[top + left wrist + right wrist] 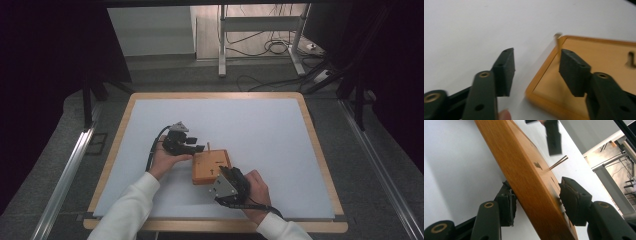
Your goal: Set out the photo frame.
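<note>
Left gripper (198, 146): held in the person's left hand (165, 159) over the white table surface (260, 125). In the left gripper view its jaws stand wide apart and grip nothing. One jaw hangs over bare white surface; the other sits over the near corner of the wooden board (599, 65). A thin wooden peg (558, 43) rises from that corner, just ahead of the second jaw's tip. Whether the jaw touches the peg cannot be told; the peg is blurred.

Right gripper (226, 176): held in the person's right hand (257, 192), at the board's (211, 166) edge nearest the person. In the right gripper view the jaws straddle the board's (524, 172) edge, one jaw under it and one above its top face. The lower jaw touches the board; the upper jaw is at the top face, contact blurred. The board stands tilted between them. The peg (558, 162) projects from the board's face beyond the upper jaw, with the left gripper's jaw (554, 138) just past it.

Board top face: dark cut-out marks, shape unreadable.
</note>
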A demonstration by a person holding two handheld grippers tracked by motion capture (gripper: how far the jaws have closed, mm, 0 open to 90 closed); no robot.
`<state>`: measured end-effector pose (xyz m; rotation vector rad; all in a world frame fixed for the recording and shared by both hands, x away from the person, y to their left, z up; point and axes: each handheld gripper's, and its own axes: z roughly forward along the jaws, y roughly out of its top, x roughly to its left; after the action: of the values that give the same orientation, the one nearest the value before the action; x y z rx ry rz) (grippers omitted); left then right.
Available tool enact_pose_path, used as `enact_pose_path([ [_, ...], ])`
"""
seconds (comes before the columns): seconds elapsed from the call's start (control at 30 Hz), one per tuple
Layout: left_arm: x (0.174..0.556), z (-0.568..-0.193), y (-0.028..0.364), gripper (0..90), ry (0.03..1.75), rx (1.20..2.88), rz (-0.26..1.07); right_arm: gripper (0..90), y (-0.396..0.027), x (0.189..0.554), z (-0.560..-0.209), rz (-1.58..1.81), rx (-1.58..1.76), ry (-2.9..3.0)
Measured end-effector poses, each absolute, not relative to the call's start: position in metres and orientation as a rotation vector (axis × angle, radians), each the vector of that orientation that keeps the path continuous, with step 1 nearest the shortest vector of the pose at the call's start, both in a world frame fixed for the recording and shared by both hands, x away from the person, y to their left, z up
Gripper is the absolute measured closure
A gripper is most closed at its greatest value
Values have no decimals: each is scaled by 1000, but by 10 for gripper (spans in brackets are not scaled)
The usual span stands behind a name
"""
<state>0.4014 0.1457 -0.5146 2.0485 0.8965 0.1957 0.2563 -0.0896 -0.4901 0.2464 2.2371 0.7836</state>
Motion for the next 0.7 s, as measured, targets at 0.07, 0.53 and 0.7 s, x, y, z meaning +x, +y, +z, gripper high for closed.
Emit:
enact_pose_path([
  [0.07,394,-516,154,422,902,2049,223,484,-90,256,-490,780,245,2240],
  [0.53,360,-513,176,377,855,2098,301,499,-92,258,-486,788,246,2241],
  [0.7,351,-516,181,366,856,2107,298,502,-92,259,-485,783,247,2243],
])
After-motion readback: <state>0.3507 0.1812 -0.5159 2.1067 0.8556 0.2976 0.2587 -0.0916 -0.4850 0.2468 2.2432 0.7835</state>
